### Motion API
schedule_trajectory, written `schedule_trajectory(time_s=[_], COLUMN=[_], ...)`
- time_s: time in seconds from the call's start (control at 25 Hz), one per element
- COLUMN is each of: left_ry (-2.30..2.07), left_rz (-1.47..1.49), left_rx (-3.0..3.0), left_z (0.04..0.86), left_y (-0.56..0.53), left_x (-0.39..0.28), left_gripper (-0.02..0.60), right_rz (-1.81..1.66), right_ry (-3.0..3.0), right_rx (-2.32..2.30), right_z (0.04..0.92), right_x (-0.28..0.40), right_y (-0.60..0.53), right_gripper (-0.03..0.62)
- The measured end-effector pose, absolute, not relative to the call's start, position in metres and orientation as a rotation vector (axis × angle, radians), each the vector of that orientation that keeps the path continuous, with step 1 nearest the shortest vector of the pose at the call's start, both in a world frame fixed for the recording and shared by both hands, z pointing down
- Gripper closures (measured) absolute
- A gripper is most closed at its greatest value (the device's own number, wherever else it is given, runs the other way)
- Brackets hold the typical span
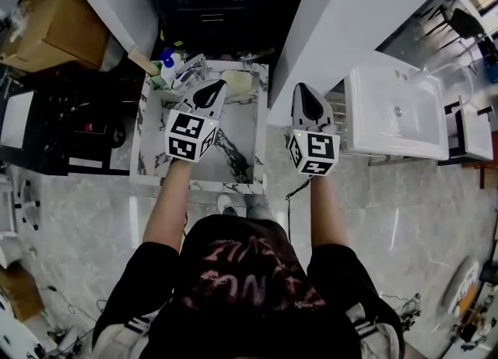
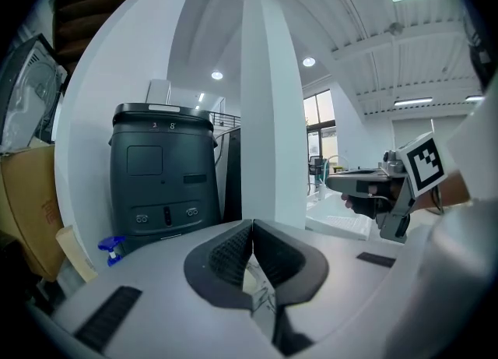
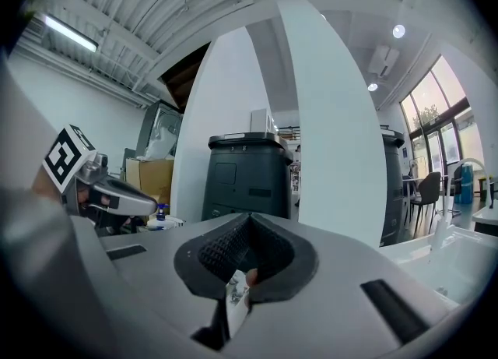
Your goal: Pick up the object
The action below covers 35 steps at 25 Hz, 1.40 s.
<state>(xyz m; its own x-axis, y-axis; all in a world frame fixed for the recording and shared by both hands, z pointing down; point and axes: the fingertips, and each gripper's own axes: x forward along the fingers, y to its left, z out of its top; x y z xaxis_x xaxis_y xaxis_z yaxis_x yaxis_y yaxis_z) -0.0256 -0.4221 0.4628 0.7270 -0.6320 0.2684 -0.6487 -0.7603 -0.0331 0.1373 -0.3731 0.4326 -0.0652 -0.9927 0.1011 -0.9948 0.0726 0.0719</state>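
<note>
A small marble-topped table [image 1: 241, 164] stands in front of the person. At its far edge lie a pale yellow object [image 1: 238, 81] and a blue-capped spray bottle [image 1: 166, 60]. My left gripper [image 1: 208, 94] hovers over the table's far left part, shut with nothing between its pads. The left gripper view shows the two jaws meeting at their tips [image 2: 252, 227]. My right gripper [image 1: 310, 102] is held just right of the table, level with the left one. It is also shut and empty [image 3: 249, 223]. Each gripper appears in the other's view: the right gripper [image 2: 383, 188], the left gripper [image 3: 99, 191].
A dark grey cabinet [image 2: 163, 170] stands behind the table, beside a white column [image 2: 271, 116]. A cardboard box [image 1: 48, 22] sits at the far left. A white sink [image 1: 397, 112] is to the right. Grey marble floor [image 1: 405, 217] surrounds the person.
</note>
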Motion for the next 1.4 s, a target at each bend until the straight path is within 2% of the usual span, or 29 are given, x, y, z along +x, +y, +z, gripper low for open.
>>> schedule_trajectory(time_s=[0.56,1.16,1.28,1.4], left_ry=[-1.078,-0.906,-0.815,-0.762], left_rz=[0.451,0.769,0.887,1.005], left_rx=[2.848,2.754,2.723,2.712], left_z=[0.471,0.565,0.592,0.614], left_y=[-0.461,-0.482,-0.482,-0.485], left_x=[0.015,0.044,0.051,0.057], left_gripper=[0.565,0.561,0.472,0.428], right_rz=[0.064,0.099,0.111,0.129], right_ry=[-2.209,-2.183,-2.169,-2.152], right_rx=[2.055,2.086,2.089,2.097], right_z=[0.441,0.454,0.459,0.465], right_x=[0.177,0.207,0.216,0.226], right_y=[-0.405,-0.419,-0.42,-0.42], right_gripper=[0.58,0.579,0.58,0.579])
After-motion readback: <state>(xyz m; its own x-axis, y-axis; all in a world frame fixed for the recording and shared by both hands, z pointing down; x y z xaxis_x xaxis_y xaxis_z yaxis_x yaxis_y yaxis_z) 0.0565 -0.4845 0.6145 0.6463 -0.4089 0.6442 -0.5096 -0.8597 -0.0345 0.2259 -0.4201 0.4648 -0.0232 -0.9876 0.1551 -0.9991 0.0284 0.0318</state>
